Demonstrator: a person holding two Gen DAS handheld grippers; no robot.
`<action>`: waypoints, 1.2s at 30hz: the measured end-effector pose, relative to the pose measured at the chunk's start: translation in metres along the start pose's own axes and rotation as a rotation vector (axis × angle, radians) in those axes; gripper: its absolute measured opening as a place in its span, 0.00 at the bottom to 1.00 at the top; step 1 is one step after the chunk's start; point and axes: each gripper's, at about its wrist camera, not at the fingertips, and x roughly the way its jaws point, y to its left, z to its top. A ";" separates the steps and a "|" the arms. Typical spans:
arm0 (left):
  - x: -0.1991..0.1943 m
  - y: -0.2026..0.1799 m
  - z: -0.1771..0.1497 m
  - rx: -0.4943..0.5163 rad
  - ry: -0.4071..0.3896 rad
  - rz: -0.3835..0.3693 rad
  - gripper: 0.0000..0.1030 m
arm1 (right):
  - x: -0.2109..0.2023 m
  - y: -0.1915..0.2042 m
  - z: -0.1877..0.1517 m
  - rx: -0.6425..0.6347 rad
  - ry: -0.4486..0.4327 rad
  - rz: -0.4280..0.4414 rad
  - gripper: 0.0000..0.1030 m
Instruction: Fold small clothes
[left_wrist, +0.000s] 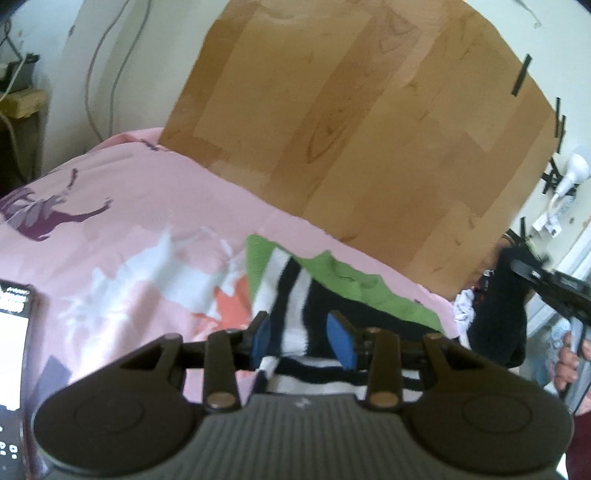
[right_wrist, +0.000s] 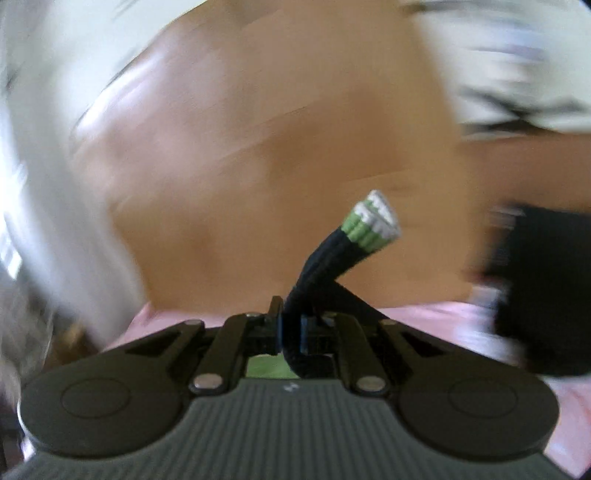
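Observation:
A small knitted garment (left_wrist: 295, 291) with green, white and black stripes lies on the pink bed sheet (left_wrist: 129, 221). My left gripper (left_wrist: 303, 339) is open just above its near edge, the blue pads on either side of the striped cloth. My right gripper (right_wrist: 291, 332) is shut on a bunched black part of the same garment (right_wrist: 332, 254), whose green and white end sticks up past the jaws. In the left wrist view the right gripper (left_wrist: 546, 284) is at the far right, with black cloth (left_wrist: 498, 314) hanging from it.
A wood-pattern board (left_wrist: 351, 122) leans against the wall behind the bed. A dark phone-like device (left_wrist: 11, 350) lies at the left edge. Cables (left_wrist: 92, 74) hang on the white wall at left. The right wrist view is blurred by motion.

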 end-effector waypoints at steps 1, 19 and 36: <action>0.001 0.002 0.000 -0.007 0.005 0.006 0.35 | 0.018 0.022 -0.011 -0.060 0.036 0.042 0.13; 0.111 -0.029 0.004 0.107 0.143 -0.033 0.37 | 0.019 -0.096 -0.089 0.242 0.183 -0.110 0.46; -0.040 0.017 -0.054 0.121 0.120 0.028 0.39 | -0.145 -0.076 -0.171 0.283 0.176 0.020 0.50</action>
